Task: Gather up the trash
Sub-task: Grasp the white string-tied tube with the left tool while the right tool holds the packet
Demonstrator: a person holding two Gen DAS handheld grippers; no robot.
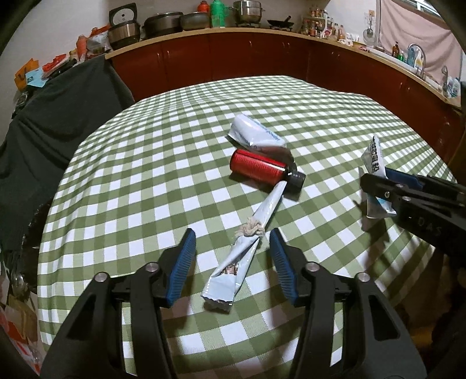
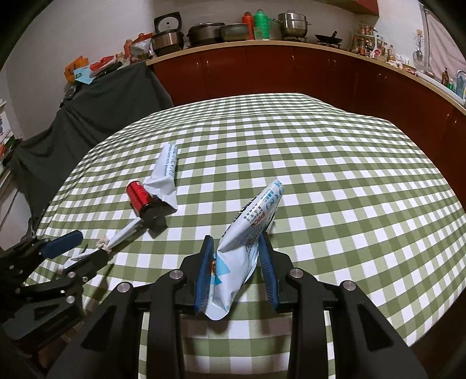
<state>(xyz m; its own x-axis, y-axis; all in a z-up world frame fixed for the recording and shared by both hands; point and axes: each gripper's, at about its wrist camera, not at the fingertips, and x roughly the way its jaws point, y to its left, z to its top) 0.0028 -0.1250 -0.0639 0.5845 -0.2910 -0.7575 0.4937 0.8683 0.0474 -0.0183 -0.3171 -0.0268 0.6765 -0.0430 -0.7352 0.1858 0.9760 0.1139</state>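
the left gripper [image 1: 233, 262] hangs low over the checked tablecloth [image 1: 122, 180], its blue pads spread wide on either side of a long twisted wrapper [image 1: 233, 271] — not touching it; a knot of pale string [image 1: 252, 229] sits on the wrapper's middle; beyond, a red can [image 1: 257, 167] lies on its side, touching a crumpled white packet [image 1: 256, 135]; to the right, the right gripper [image 2: 236, 268] is clamped on a light-blue snack bag [image 2: 247, 233], lifted off the cloth — pots [image 1: 174, 23] line the far counter.

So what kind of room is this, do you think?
Probably a home kitchen: steel pots and a black wok sit on a long counter over dark red cabinets, behind a green checked tablecloth.
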